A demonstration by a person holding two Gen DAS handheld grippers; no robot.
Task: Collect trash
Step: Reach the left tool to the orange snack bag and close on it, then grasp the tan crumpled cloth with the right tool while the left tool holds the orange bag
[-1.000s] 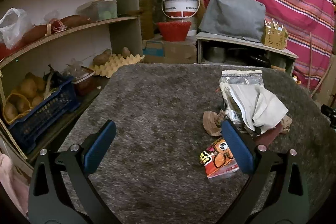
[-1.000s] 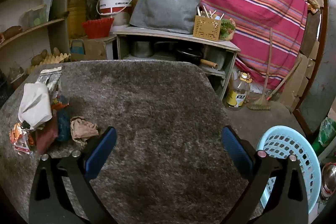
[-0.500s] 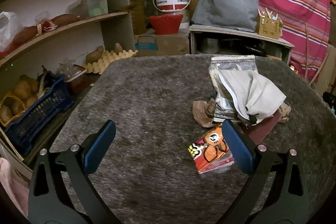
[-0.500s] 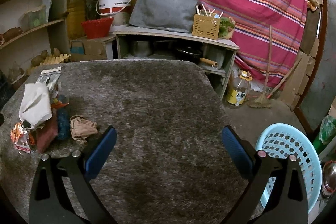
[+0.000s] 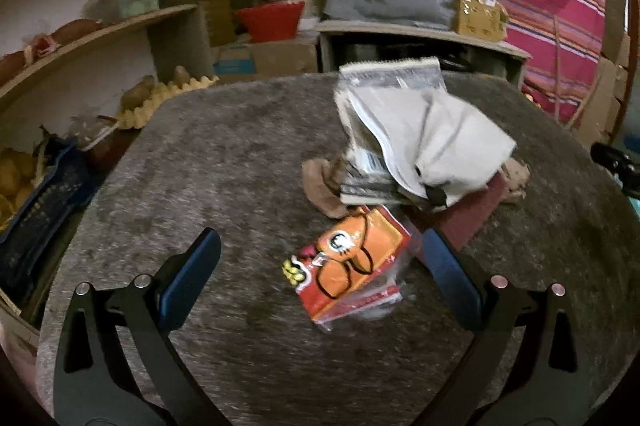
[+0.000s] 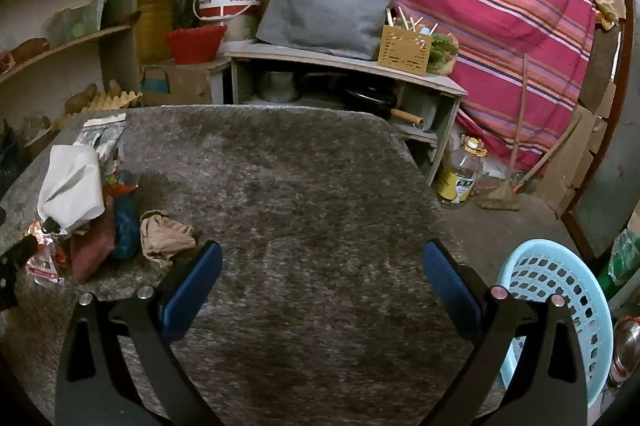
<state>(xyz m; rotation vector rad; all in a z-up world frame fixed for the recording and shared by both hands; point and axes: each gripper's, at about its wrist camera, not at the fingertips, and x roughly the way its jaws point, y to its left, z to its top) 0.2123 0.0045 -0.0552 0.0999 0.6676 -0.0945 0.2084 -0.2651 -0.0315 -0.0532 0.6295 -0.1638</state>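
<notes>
Left tongs (image 5: 320, 258) spread wide, empty, above an orange snack wrapper (image 5: 346, 268) at the near edge of a trash pile (image 5: 420, 150) on the grey carpeted worktop (image 5: 224, 162); right tongs (image 6: 322, 266) also apart, empty, near a light-blue basket (image 6: 560, 290).

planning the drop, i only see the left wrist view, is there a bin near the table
Observer: Yes, a light blue basket stands on the floor off the right edge of the table.
Operator: right gripper busy
Observer: No, the right gripper has its jaws wide open and holds nothing.
Operator: trash i can't see
Observer: A blue wrapper lies between the dark red pouch and the crumpled brown paper.
</notes>
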